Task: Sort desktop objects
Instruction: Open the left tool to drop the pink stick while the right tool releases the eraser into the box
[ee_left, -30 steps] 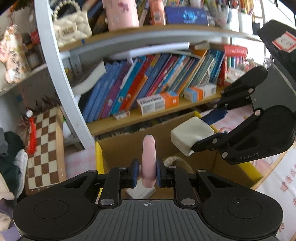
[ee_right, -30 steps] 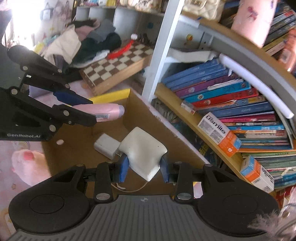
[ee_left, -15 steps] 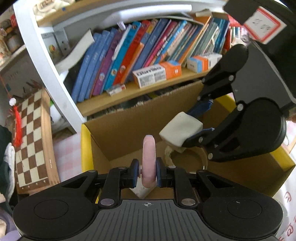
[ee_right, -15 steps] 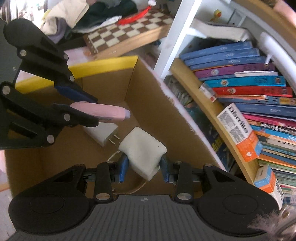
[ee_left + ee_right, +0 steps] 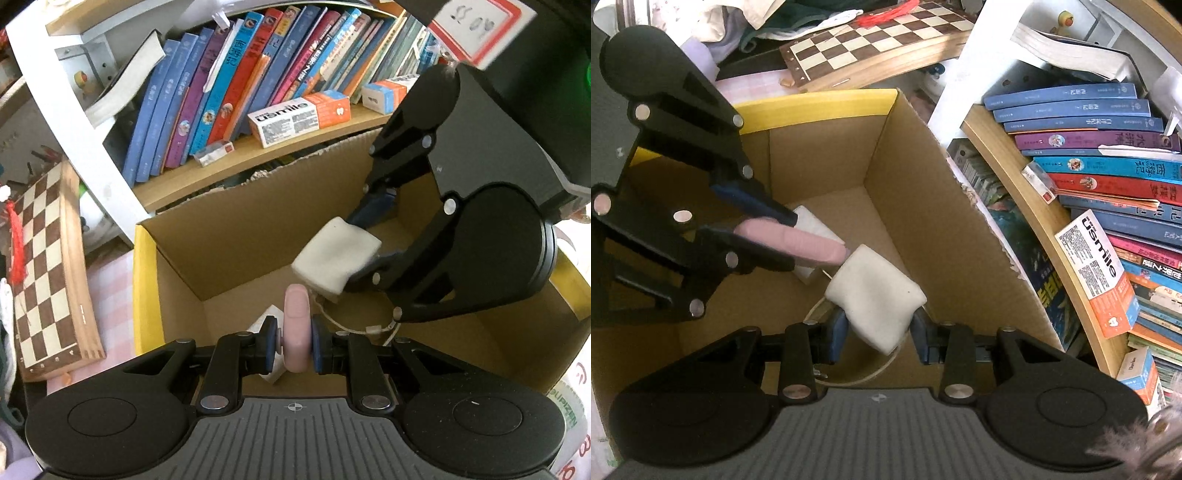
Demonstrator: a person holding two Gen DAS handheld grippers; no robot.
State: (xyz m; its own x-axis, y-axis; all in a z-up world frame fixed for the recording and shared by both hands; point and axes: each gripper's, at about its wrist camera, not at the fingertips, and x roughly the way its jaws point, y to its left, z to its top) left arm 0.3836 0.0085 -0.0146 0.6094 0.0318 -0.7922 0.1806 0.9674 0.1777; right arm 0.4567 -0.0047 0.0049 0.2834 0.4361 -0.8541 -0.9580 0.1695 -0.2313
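Observation:
My left gripper [image 5: 294, 346] is shut on a flat pink case [image 5: 295, 328], held inside the open cardboard box [image 5: 236, 236]. It also shows in the right wrist view [image 5: 798, 242]. My right gripper [image 5: 879, 328] is shut on a white soft pouch [image 5: 875, 295], also over the box; the pouch shows in the left wrist view [image 5: 334, 258]. The pink case's tip is close to the pouch. On the box floor lie a white charger plug [image 5: 812, 223] and a thin white cable [image 5: 875, 373].
A bookshelf with upright books [image 5: 236, 85] and an orange-and-white carton [image 5: 299, 118] stands just behind the box. A wooden chessboard [image 5: 44, 266] lies left of the box. Clothes [image 5: 746, 14] are piled beyond it.
Both grippers have gone down into the box with their objects still held. The pink case and the white pouch have come closer together.

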